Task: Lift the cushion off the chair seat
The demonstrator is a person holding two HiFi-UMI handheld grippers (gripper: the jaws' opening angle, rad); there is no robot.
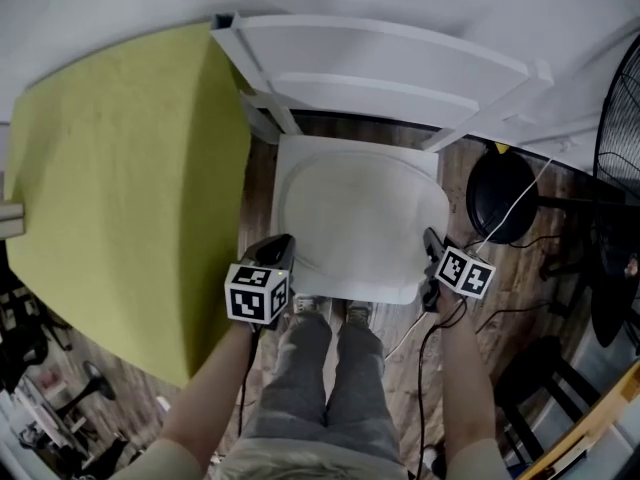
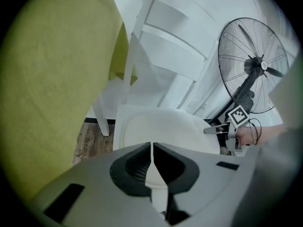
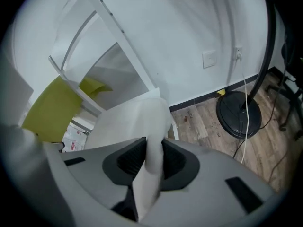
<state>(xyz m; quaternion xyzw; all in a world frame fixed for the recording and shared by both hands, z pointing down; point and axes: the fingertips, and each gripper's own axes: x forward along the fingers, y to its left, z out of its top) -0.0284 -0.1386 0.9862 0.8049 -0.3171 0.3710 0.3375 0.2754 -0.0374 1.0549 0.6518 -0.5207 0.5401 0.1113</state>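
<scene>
The chair (image 1: 400,68) is white with a slatted backrest at its far side. It stands on a wood floor (image 1: 510,298) against a white wall. The cushion (image 1: 365,218), a white rounded pad, lies on the chair seat and covers most of it. The head view does not show whether any part of it is clear of the seat.

The left gripper (image 1: 283,246) is at the near left edge of the cushion. In the left gripper view, the jaws stand almost together, with a thin white strip of the cushion edge pinched between the pads. The right gripper (image 1: 432,246) is at the near right edge of the cushion. In the right gripper view, the jaws stand narrow and press on a thicker fold of the cushion. This fold rises between the pads and continues toward the seat. Both grippers point steeply down. One forearm enters behind each gripper from the near edge of the head view.

A yellow-green table (image 1: 120,188) is to the left of the chair, and its edge is just beside the chair's left side. A standing fan (image 1: 620,118) is to the right. Its round black base (image 1: 503,196) sits on the floor near the right side of the seat. White and black cables run across the floor around the base. The person's legs (image 1: 320,378) and shoes (image 1: 310,306) are at the near edge of the seat, between the two grippers.
</scene>
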